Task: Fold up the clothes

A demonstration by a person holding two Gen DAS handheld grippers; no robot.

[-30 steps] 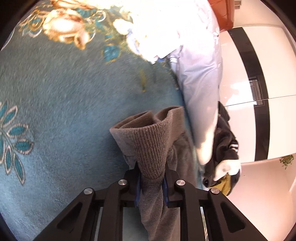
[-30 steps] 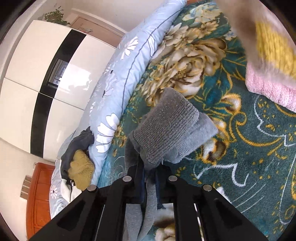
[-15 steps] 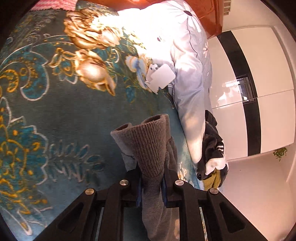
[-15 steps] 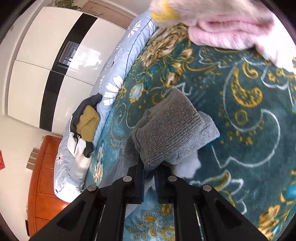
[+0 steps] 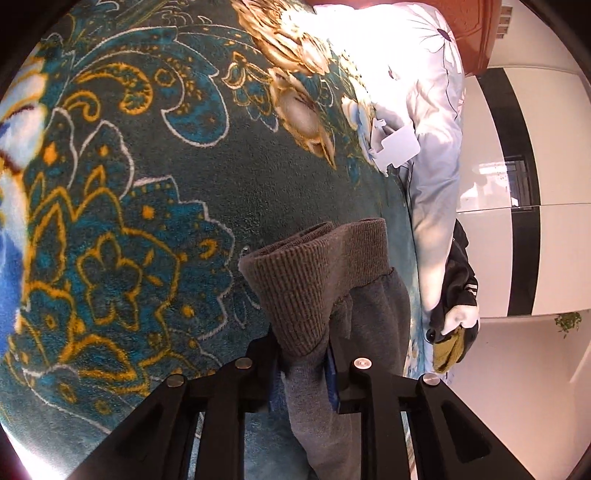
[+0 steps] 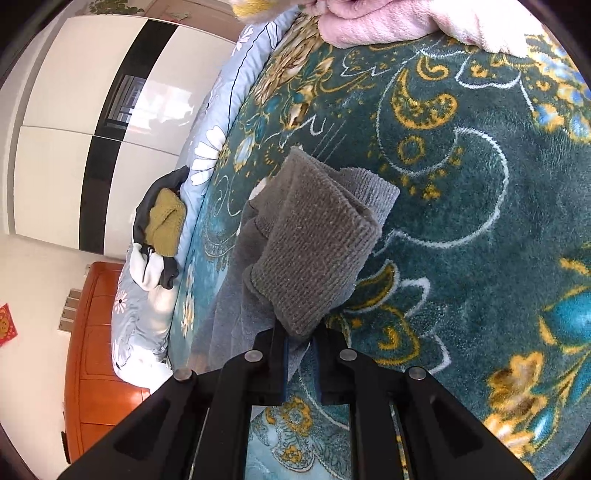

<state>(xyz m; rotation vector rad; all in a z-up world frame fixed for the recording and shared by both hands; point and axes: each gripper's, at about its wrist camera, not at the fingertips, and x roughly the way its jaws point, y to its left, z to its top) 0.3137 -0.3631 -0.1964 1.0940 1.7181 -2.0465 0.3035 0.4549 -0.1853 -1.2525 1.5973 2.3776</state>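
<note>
Both grippers have swung across the bed in the past second, bringing more of the teal floral blanket [image 5: 155, 192] into the left view and a pink garment [image 6: 388, 22] to the top of the right view. Left gripper [image 5: 301, 363] is clamped on a ribbed cuff [image 5: 299, 291] of the grey garment [image 5: 373, 317]; right gripper [image 6: 299, 358] pinches the other ribbed cuff [image 6: 314, 251], jaws closed on cloth in both views. From each grip the grey garment trails back out of sight, held above the blanket rather than laid flat. A dark and mustard pile [image 6: 162, 221] sits on the pale quilt [image 6: 207, 155] by the wardrobe [image 6: 74, 110]. Judging by this, the fold is mid-way: both ends are gathered, but the garment is yet to be laid down and squared, and the pile looks unfolded.
</note>
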